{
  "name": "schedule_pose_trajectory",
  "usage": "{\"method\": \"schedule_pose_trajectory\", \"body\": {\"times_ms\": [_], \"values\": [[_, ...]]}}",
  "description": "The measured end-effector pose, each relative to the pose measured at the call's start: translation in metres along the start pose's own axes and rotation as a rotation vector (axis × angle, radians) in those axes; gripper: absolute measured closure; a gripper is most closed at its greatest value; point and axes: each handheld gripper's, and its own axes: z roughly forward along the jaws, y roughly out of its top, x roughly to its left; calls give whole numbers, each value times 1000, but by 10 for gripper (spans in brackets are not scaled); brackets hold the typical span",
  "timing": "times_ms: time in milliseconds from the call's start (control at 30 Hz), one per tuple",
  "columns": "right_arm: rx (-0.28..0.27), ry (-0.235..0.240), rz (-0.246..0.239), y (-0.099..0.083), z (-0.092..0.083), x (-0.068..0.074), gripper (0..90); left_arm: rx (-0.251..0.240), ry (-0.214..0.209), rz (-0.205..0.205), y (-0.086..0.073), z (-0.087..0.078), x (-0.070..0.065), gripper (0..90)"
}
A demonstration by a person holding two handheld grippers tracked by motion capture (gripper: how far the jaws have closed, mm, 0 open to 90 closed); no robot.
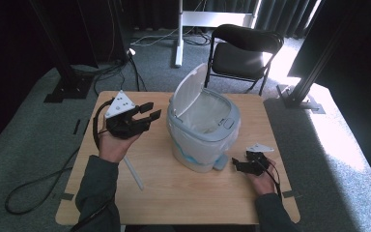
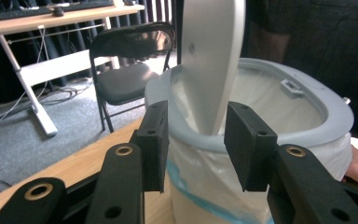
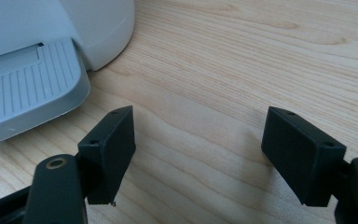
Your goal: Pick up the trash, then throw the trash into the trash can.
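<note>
A small grey pedal bin with a white liner bag stands at the middle of the wooden table. Its lid stands upright. My left gripper hovers left of the bin, open and pointing at it, with nothing between its pads. In the left gripper view the lid rises beyond the open left gripper, above the bin's rim. My right gripper rests low by the bin's foot pedal, open. The right gripper has bare wood between its fingers, and the ribbed pedal lies to their left.
A thin white stick lies on the table near the left forearm. A black folding chair stands behind the table, with a white desk leg and cables on the carpet. Black frame posts stand at both sides.
</note>
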Motion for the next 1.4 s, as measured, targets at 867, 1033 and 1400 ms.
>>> {"method": "schedule_pose_trajectory", "body": {"times_ms": [867,1033,1400], "values": [[0,0,-1,0,0,0,250,57,78,-126,-53,-16,31,603],[0,0,0,0,0,0,250,69,98,-149,-64,-19,35,595],[1,-1,1,0,0,0,250,109,127,-203,-86,-20,39,584]]}}
